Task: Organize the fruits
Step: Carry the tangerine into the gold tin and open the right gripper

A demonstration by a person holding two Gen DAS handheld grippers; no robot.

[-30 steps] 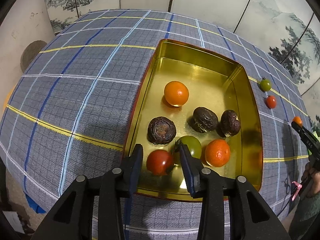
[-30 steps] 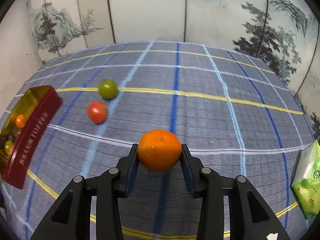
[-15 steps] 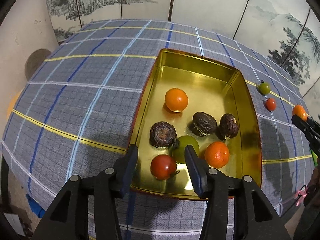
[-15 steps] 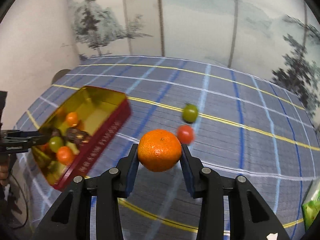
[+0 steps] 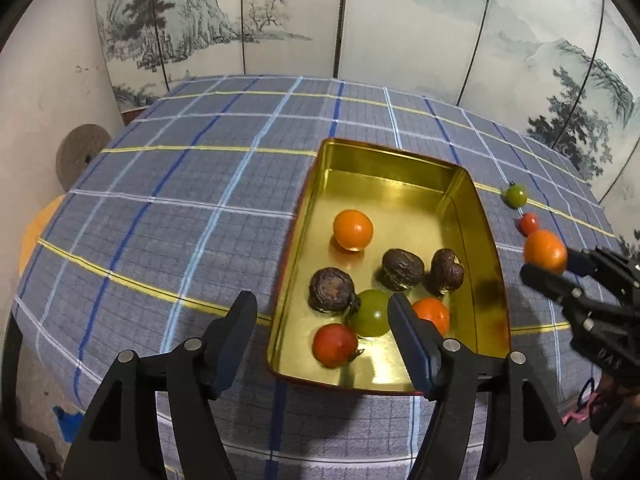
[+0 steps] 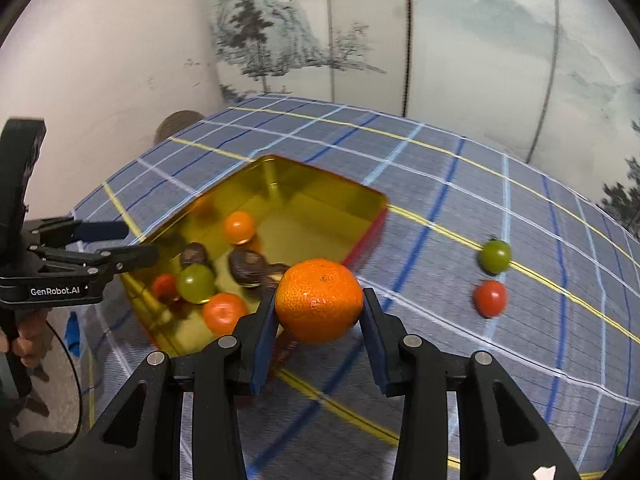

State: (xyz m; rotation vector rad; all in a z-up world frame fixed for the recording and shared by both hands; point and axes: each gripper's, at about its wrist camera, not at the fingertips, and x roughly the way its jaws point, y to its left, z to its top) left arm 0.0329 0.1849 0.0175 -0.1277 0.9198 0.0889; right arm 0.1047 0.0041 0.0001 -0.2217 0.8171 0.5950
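A checked blue tablecloth fills most of both views, and on it, right of centre in the left wrist view, sits a gold tin with red outer walls holding two small oranges, three dark brown wrinkled fruits, a green tomato and a red tomato. The left gripper hangs above the tin's near end with its jaws opening and nothing clamped between them, the green and red tomatoes lying in the tin beneath the gap. The right gripper is clamped on a mandarin at lower centre of its own view, in front of the tin's near right corner, while another green tomato and another red tomato lie close together on the cloth at the right.
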